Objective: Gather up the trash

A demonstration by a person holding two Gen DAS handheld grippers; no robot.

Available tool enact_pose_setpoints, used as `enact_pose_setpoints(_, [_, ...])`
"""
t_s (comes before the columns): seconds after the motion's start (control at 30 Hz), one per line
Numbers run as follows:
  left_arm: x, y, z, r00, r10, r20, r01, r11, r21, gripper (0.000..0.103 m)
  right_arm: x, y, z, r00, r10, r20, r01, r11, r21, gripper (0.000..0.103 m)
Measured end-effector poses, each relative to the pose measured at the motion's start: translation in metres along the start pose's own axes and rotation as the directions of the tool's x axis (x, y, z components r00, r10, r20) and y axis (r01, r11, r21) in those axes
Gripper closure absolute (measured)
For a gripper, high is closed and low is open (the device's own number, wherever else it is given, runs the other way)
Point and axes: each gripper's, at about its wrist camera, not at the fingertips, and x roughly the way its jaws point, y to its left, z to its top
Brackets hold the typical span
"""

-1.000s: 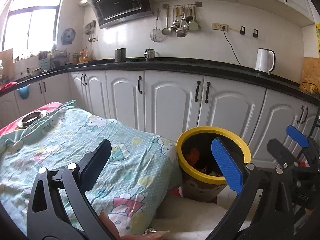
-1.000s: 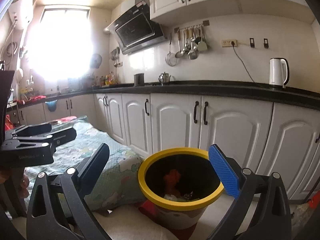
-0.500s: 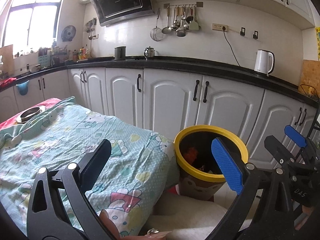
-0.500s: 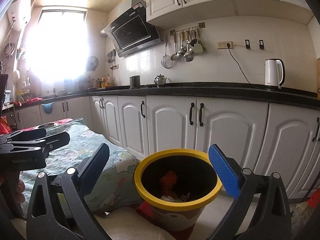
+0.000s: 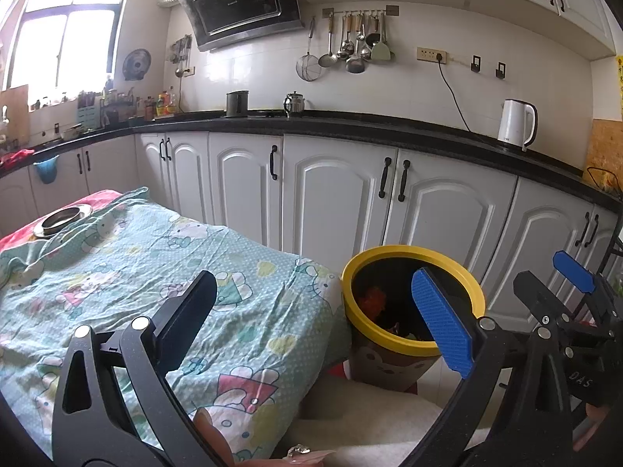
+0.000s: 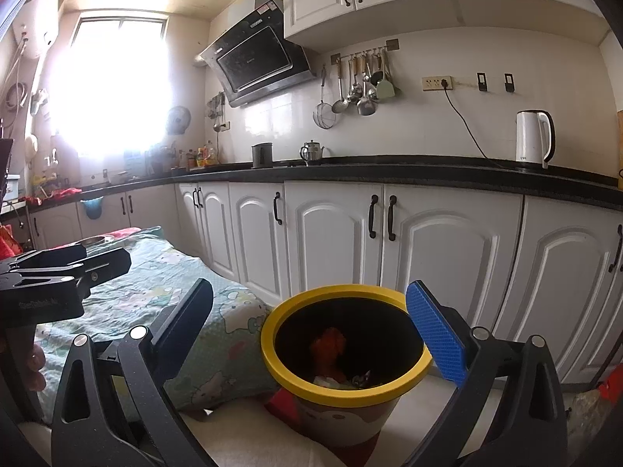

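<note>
Bin rim beside table edge — both hand-held grippers gape, empty

We lift and tilt both views upward: the yellow-rimmed round waste bin sits lower in frame now, and our right gripper edges slightly further in.

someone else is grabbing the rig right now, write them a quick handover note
Left gripper: open, holding nothing, above the patterned cloth.
Right gripper: open, holding nothing, pointed at the yellow-rimmed bin.
The bin stands on the floor beside the cloth; it holds an orange piece and other scraps.
Done: some trash is binned.
Left: no loose trash shows on the cloth; a metal dish sits at its far end.
</note>
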Motion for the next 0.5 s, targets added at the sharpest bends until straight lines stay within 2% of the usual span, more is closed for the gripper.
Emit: enact_pose_setpoints(0.5, [0.0001,0.0003,0.0009,1.000,0.000,0.000,0.000,1.000,0.000,0.011,-0.0001,-0.0015,-0.0028,1.000,-0.004,-0.004,0.004,1.000,0.007,0.006])
